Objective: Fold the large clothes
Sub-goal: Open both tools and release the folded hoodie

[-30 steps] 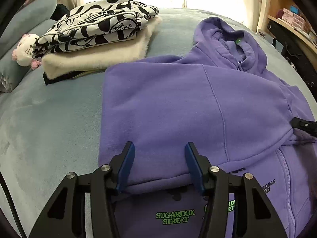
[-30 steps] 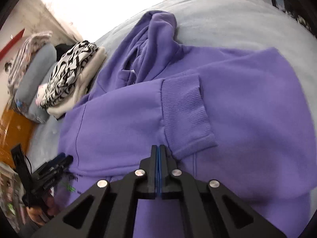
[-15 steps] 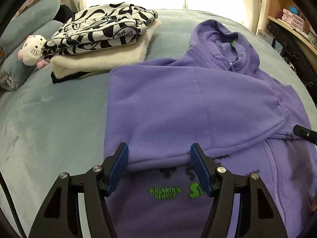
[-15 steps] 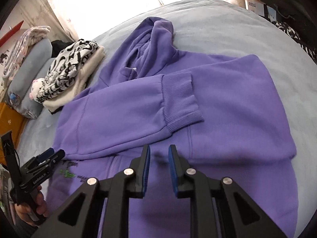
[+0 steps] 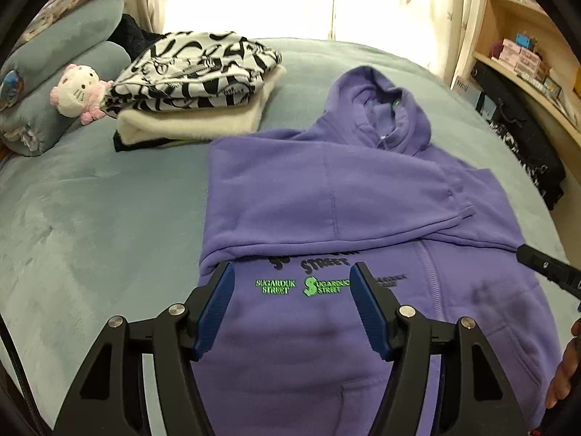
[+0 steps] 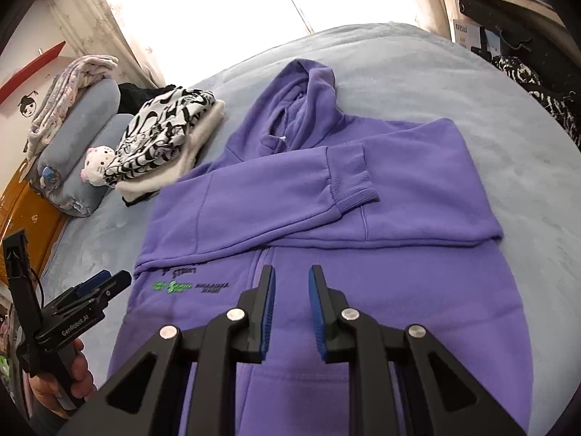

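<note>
so, starting at the far left, a rolled grey pillow (image 5: 54, 83) and a small plush cat (image 5: 78, 91) sit at the head of the bed (image 5: 90, 225), and just beside them a stack of folded clothes (image 5: 196, 87) with a black-and-white print on top. next comes the purple hoodie (image 6: 363, 290), lying flat on the bed, zip front up, hood toward the window. both sleeves are already folded across the chest, the ribbed cuff (image 6: 350, 178) of the upper one resting near the middle, so the lower body and hem look like what is left to fold.

the left tool (image 5: 290, 290) hovers over the green printed logo (image 5: 301, 285) with its jaws wide apart, holding nothing. the right tool (image 6: 290, 290) hangs above the zip (image 6: 254, 272), jaws parted too, though less widely, and empty.

the hoodie looks like thick fleece: soft, limp, fairly bulky, not slippery, nothing fragile in it. it will probably sag and drag on the plush bed cover unless lifted evenly. the sensible hold, i think, is the two hem corners, one per tool, pinching both layers, then carrying them up toward the shoulders together.
</note>
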A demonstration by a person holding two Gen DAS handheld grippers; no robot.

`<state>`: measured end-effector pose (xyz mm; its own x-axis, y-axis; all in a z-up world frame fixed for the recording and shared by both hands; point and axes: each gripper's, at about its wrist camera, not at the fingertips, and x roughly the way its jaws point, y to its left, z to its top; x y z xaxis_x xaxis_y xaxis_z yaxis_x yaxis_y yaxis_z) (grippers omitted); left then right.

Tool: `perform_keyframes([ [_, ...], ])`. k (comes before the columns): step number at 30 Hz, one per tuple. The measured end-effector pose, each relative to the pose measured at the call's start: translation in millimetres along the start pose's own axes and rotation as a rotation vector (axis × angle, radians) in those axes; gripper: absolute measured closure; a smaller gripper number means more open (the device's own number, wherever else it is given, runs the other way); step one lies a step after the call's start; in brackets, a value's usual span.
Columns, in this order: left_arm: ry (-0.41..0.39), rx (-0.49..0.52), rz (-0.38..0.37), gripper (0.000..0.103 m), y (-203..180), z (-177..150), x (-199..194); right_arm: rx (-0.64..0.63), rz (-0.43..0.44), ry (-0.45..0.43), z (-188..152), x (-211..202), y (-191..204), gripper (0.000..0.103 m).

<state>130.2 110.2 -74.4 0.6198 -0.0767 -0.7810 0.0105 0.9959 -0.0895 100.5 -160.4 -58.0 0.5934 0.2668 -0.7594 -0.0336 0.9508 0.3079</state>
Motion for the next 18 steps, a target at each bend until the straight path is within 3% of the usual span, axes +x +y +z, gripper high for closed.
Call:
perform_keyframes([
  [9, -0.06, -0.026, 0.0, 0.039, 10.9, -15.0, -57.4, 0.002, -0.007, -0.053, -20.2, -43.9, 9.0, 0.085],
  [18, -0.04, -0.018, 0.03, 0.039, 21.6, -47.2, -84.5, -0.023, -0.01, -0.062, -50.5, -68.6, 18.1, 0.083],
])
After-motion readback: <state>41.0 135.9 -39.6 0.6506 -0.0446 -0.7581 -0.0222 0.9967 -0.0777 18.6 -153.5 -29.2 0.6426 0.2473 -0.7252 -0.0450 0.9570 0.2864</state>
